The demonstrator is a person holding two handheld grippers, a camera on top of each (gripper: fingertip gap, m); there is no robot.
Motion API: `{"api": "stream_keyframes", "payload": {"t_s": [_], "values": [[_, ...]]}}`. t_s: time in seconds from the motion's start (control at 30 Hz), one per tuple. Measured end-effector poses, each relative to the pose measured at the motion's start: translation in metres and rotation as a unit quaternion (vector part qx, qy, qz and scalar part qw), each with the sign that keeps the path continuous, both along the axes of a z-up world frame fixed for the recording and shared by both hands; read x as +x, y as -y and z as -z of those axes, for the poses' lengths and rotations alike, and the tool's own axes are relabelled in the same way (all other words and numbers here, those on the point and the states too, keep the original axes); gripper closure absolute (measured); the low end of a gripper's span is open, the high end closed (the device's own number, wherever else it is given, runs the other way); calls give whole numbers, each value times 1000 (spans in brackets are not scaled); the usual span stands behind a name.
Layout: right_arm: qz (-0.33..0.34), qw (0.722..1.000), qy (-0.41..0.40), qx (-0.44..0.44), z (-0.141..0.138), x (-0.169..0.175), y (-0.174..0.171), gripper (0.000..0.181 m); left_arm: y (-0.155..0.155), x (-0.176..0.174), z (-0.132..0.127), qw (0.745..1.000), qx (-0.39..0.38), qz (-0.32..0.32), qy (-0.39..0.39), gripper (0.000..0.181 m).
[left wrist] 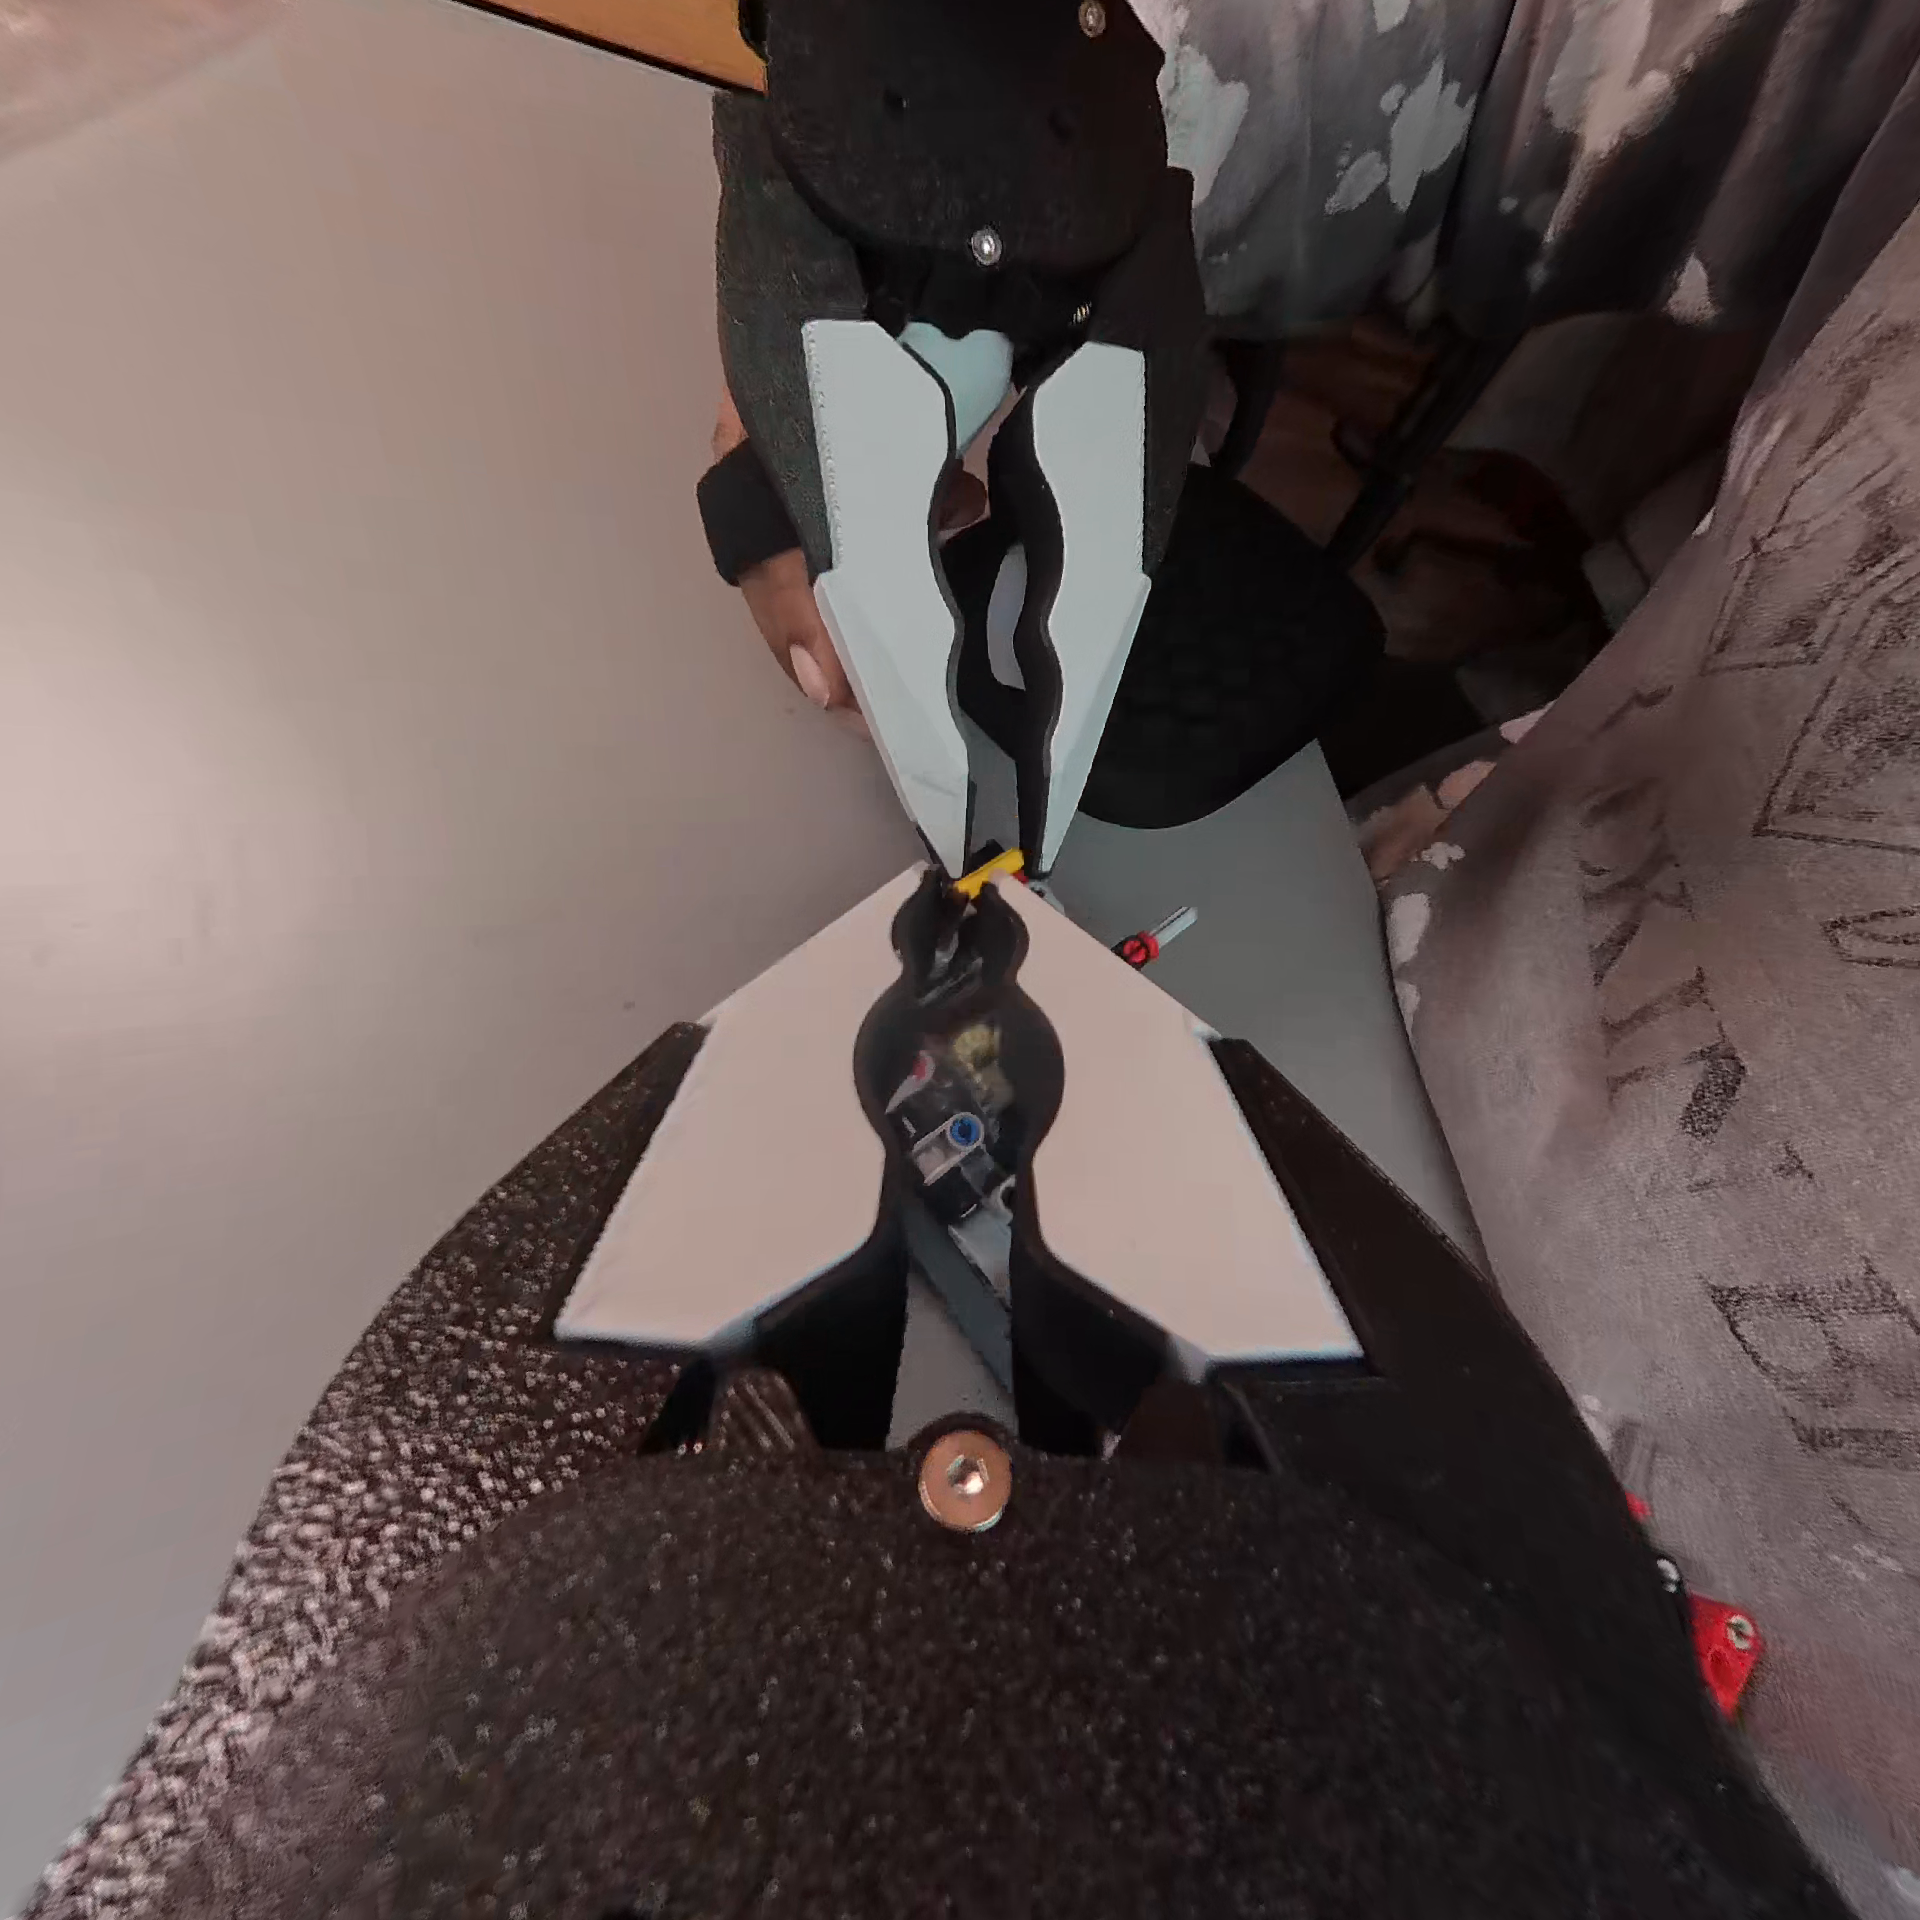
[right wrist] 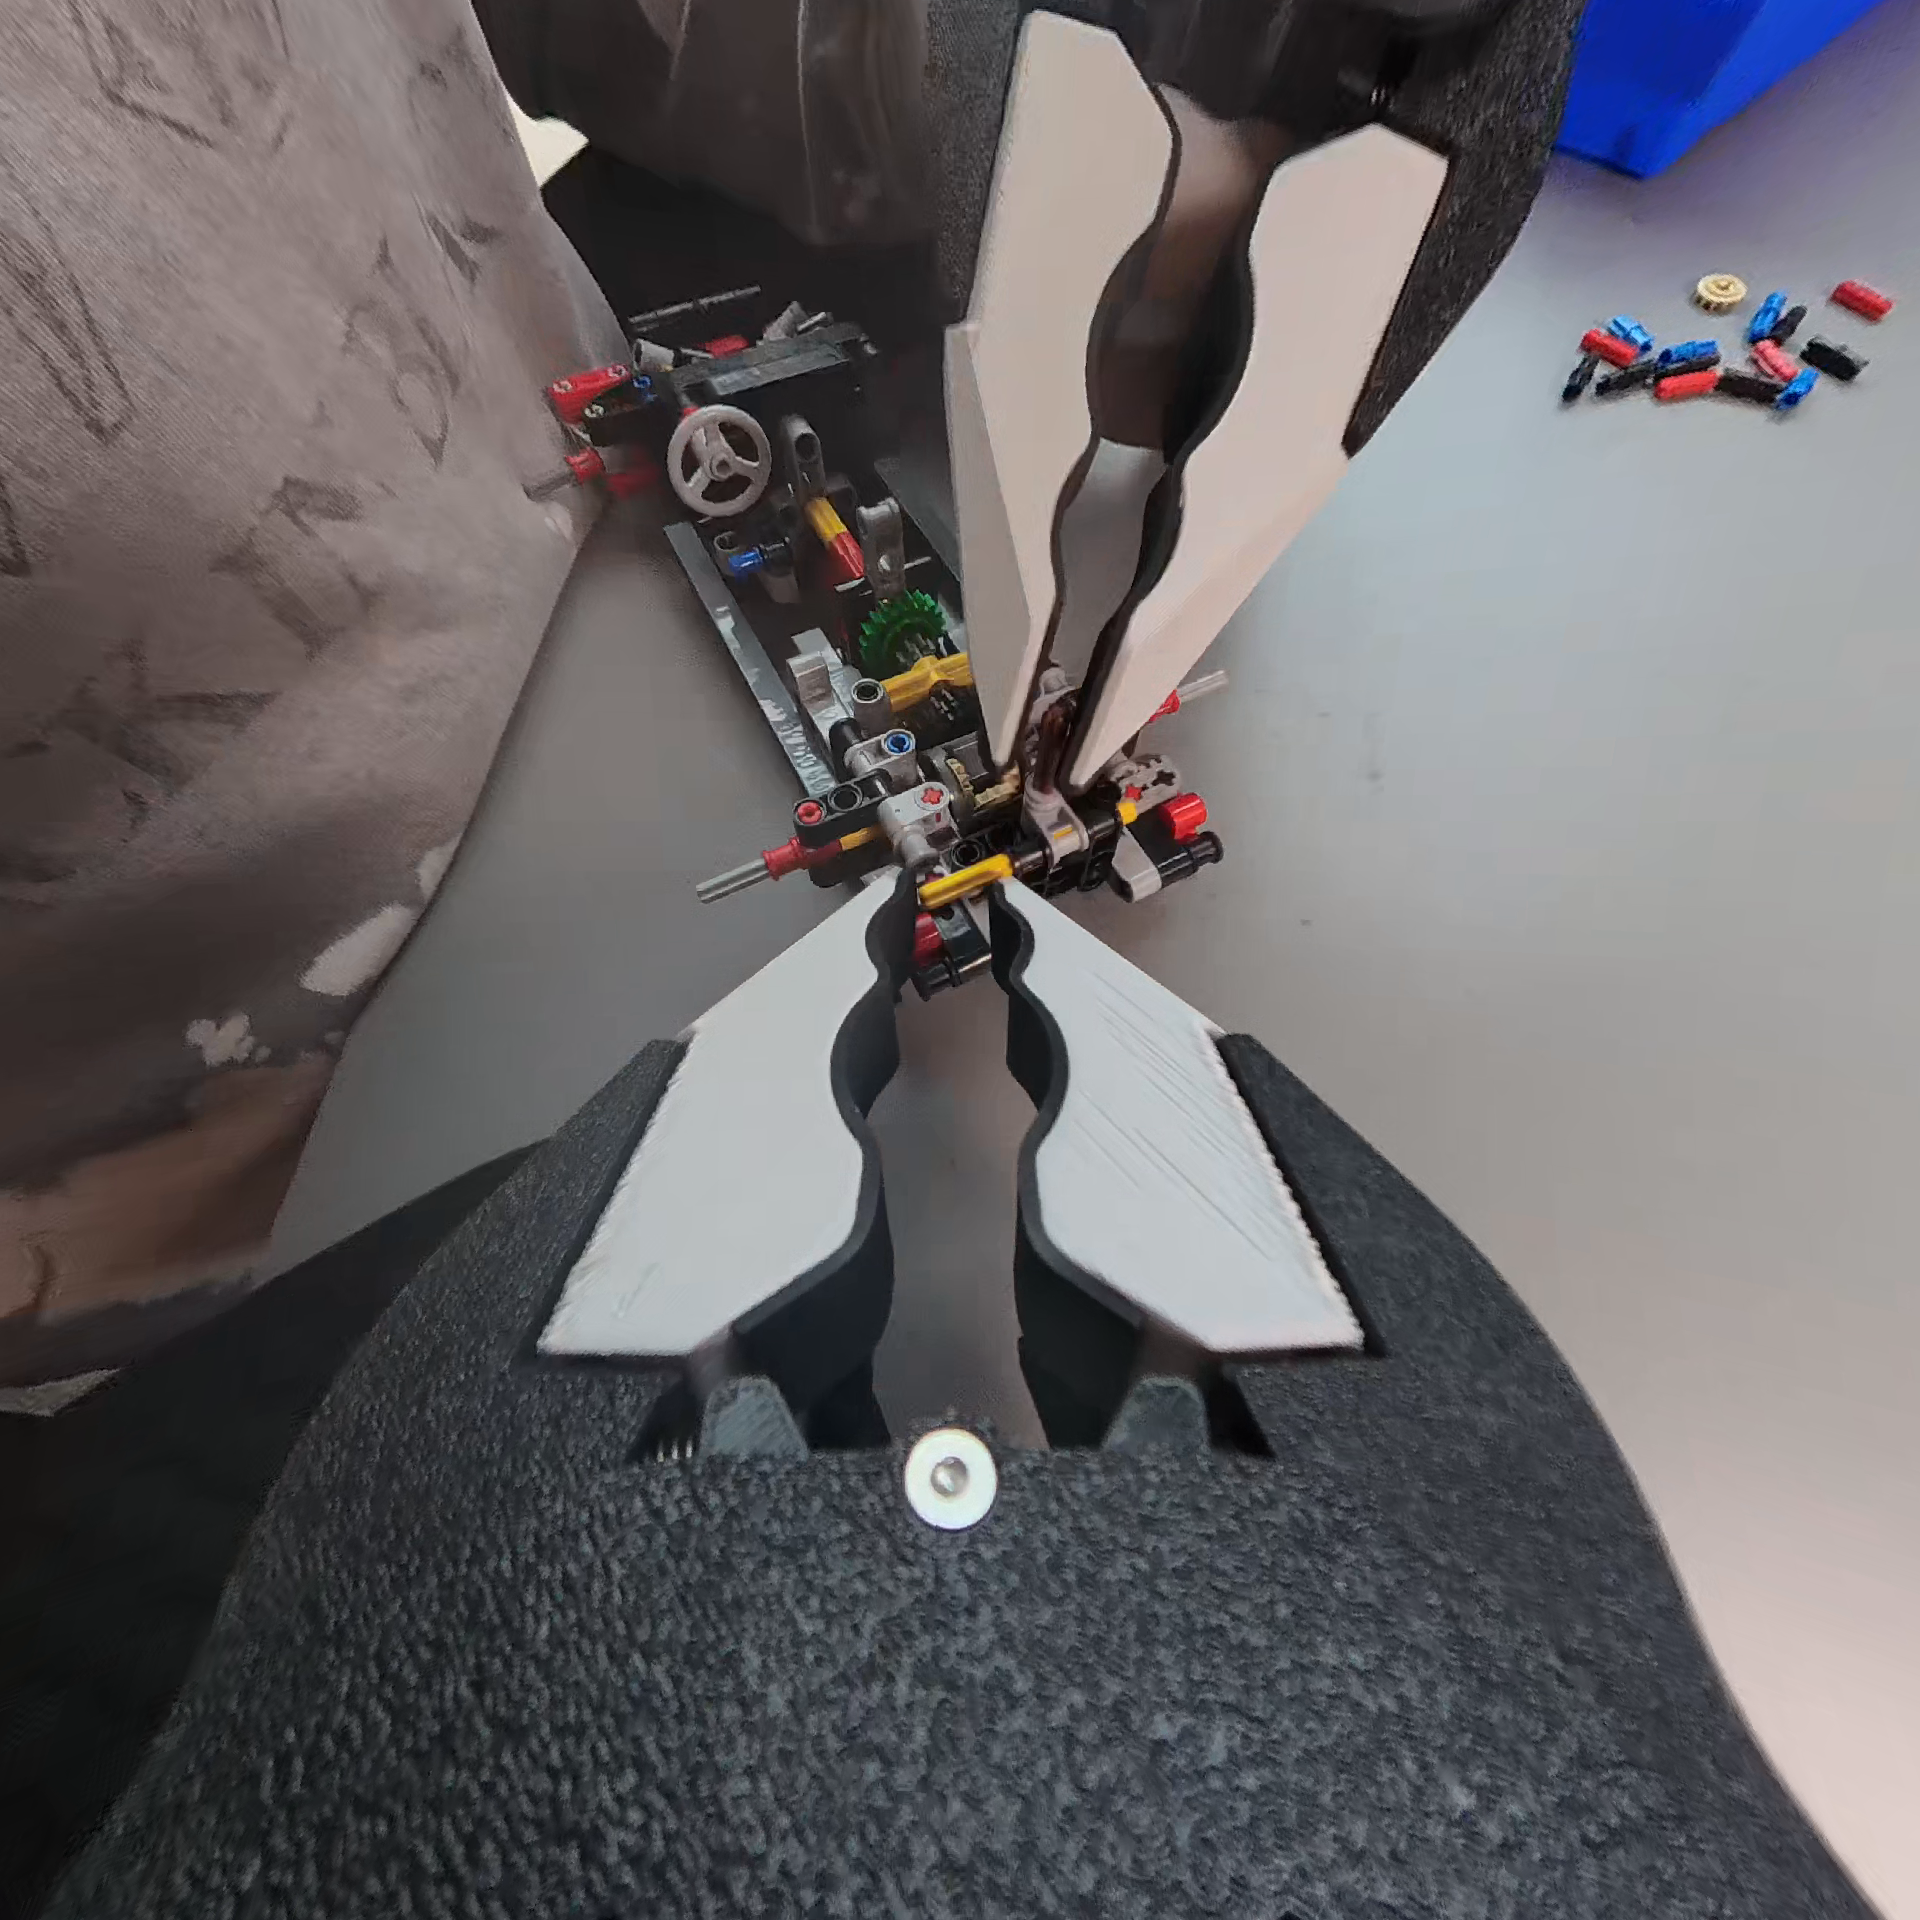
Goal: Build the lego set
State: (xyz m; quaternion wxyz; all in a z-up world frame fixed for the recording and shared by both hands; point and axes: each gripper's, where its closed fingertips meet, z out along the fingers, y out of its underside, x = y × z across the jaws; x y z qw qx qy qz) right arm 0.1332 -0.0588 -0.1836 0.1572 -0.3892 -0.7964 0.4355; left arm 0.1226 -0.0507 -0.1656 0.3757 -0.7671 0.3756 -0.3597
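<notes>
The long Lego chassis (right wrist: 831,623), with a grey steering wheel and a green gear, lies on the grey table (right wrist: 1455,831); in the left wrist view it shows only through the gap between my fingers (left wrist: 951,1132). My left gripper (right wrist: 1034,774) comes down from above and is shut on a grey and brown part at the chassis's near end; its own view shows the tips closed (left wrist: 956,904). My right gripper (right wrist: 951,899) is shut on a short yellow axle (right wrist: 961,881) held crosswise against that same end. It also shows in the left wrist view (left wrist: 987,857), tip to tip with the left.
A pile of loose red, blue and black pins (right wrist: 1714,348) with a tan gear (right wrist: 1720,291) lies at the right. A blue bin (right wrist: 1683,83) stands at the far right. A person's grey patterned clothing (right wrist: 208,520) borders the chassis on the left. A hand (left wrist: 790,623) holds the right gripper. Only a small space, under 4 cm, lies between the two pairs of fingers.
</notes>
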Motion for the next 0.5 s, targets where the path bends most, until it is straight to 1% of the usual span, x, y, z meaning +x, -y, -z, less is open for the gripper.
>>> {"api": "stream_keyframes", "payload": {"t_s": [0.07, 0.13, 0.2, 0.3, 0.4, 0.47, 0.5], "values": [[4, 1000, 3, 10, 8, 3, -4, 170, -2, -4, -5, 999, -14, -28, -5, 152], [11, 1000, -7, -2, 7, 4, -6, 169, -3, -17, -4, 996, -42, -75, -36, 132], [17, 1000, -20, -2, 7, 4, -9, 160, 4, -28, 8, 987, -84, -111, -76, 124], [6, 999, -36, -5, 4, 0, -8, 140, 12, -25, 23, 980, -121, -128, -96, 114], [-13, 999, -42, 32, 10, -3, -9, 137, 8, -17, 32, 981, -129, -116, -89, 128], [-31, 999, -36, 25, 11, -2, -9, 129, 5, -16, 37, 985, -119, -91, -92, 149], [-38, 998, -34, 26, 12, -2, -9, 128, 5, -14, 37, 986, -115, -75, -90, 149]]}}
